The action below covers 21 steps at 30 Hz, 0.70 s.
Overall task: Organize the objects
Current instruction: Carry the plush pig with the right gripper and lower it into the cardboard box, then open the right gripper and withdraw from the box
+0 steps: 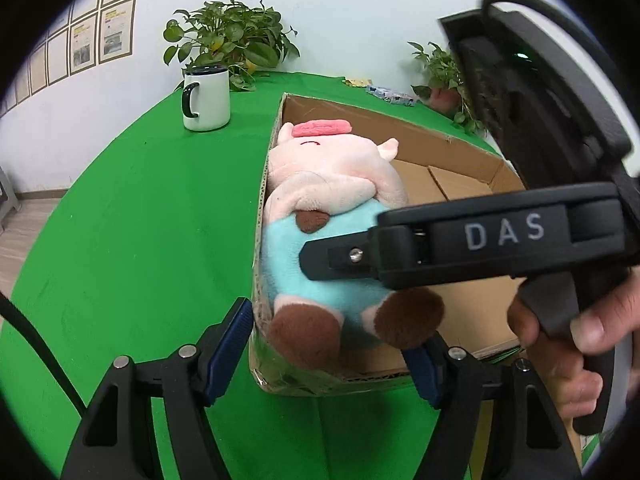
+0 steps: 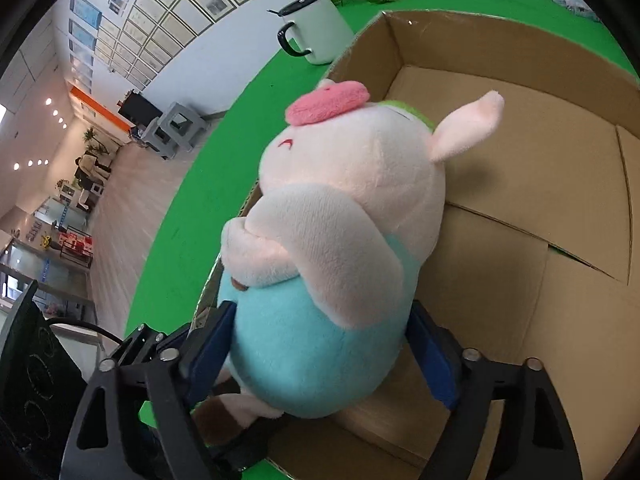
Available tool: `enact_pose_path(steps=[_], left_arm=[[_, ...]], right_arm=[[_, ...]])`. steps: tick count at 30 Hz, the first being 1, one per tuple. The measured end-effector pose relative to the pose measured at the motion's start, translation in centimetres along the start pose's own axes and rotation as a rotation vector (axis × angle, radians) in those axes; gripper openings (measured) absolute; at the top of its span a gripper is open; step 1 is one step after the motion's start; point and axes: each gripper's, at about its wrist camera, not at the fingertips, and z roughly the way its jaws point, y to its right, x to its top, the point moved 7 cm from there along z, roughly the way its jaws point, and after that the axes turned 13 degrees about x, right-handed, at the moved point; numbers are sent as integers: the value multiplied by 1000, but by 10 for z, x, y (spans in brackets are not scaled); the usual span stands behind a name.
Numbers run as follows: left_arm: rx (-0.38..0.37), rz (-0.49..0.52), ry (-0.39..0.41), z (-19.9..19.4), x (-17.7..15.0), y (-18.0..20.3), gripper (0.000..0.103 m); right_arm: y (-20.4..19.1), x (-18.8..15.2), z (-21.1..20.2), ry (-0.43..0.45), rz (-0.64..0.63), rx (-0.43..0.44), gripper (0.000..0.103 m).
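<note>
A plush pig (image 1: 328, 200) with a pink body, teal trousers and brown feet lies in an open cardboard box (image 1: 464, 148) against its left wall. My right gripper (image 2: 320, 360) is shut on the pig's teal belly (image 2: 304, 344); it also shows in the left wrist view (image 1: 340, 258), reaching in from the right. My left gripper (image 1: 332, 348) is open, its fingers either side of the box's near corner, holding nothing. The box floor (image 2: 540, 184) beside the pig is bare.
A white mug (image 1: 206, 98) with a black handle stands on the green table (image 1: 140, 220) left of the box. Potted plants (image 1: 232, 36) and small packets (image 1: 390, 94) sit along the table's far edge by the wall.
</note>
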Motion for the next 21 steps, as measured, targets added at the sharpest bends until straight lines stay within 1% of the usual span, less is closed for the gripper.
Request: enact_pose_path(steps=[2,4,6,7,8,9,10,11,13,14,15,16,17,19,21], left_arm=[[-11,-12,-3,-4,-1,-1,67],[-22,-36,-9,-8,-4,-1,67],[-7,-26,-10,-7,-7,1,66],[4,-15,-4,-8,-8,3,66],[14,-8,-2,-9,-9,5,66],[17,-8,-4,-10,-10,6,66],[14,-11,-8,-10,-10,8,66],[8,-15,-13,-11,-11,9,66],[2,-15,-19,-13,-14,10,66],[11,-10,-34,-13,-16,10,66],[15,-10,-44,-14,-18,12,65],[19,-11,-42,-16,-19,12,64],[29,-12,-28,-22,-18,11,64],[61,-2,29,-39,-16,10,64],[81,16,119,-69,-14,15,65]], right_arm=[[-4,1,-4,25,5,14,64],[-2,3,-11,63,49,75,62],[4,4,-11,91,86,130,62],[7,3,-10,95,97,138,65],[8,3,-9,99,96,131,72],[8,3,-8,98,93,114,75],[8,2,-8,87,102,93,83],[9,2,-6,74,123,80,87],[7,2,-9,76,148,73,88],[4,1,-16,88,142,61,89],[-1,0,-22,99,126,43,89],[-7,-3,-32,118,98,5,92],[-14,-9,-46,149,65,-39,97],[-29,-33,-79,222,4,-99,102],[-43,-55,-113,294,-64,-173,102]])
